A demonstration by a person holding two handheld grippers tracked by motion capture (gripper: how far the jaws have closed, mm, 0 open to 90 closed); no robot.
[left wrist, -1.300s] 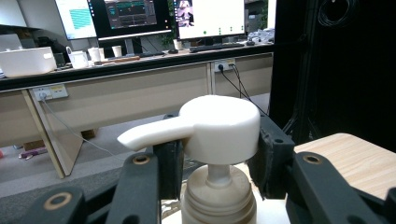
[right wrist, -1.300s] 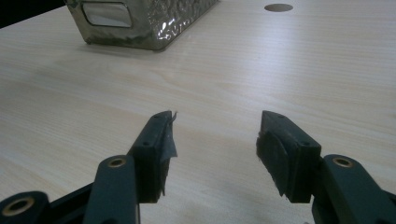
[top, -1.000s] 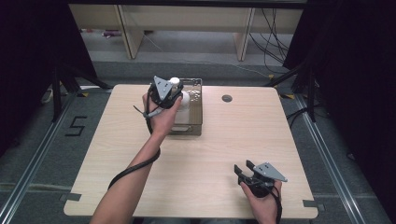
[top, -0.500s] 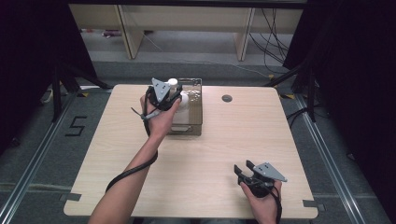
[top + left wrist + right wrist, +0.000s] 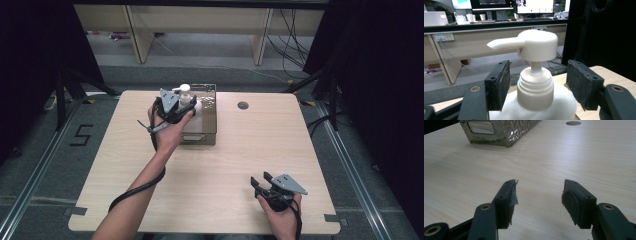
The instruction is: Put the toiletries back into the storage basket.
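A white pump bottle [image 5: 192,104] stands up out of the left side of a metal tray [image 5: 209,127] at the back of the table. My left gripper [image 5: 186,109] is at the bottle, held in a hand that reaches from the near left. In the left gripper view the black pads [image 5: 500,85] press the bottle's shoulder [image 5: 536,105] on both sides, with the neck and pump head between and above them. My right gripper [image 5: 260,178] rests near the table's front right edge, its jaws wide open over bare wood [image 5: 539,187].
The wooden table [image 5: 250,145] has a round cable hole [image 5: 243,105] right of the tray. The hammered tray wall [image 5: 499,132] lies far ahead of the right gripper. Shelving and cables sit on the floor beyond the table's far edge.
My left gripper has shifted a little to the left and toward the near side, and the pump bottle has come with it. The right gripper has stayed put.
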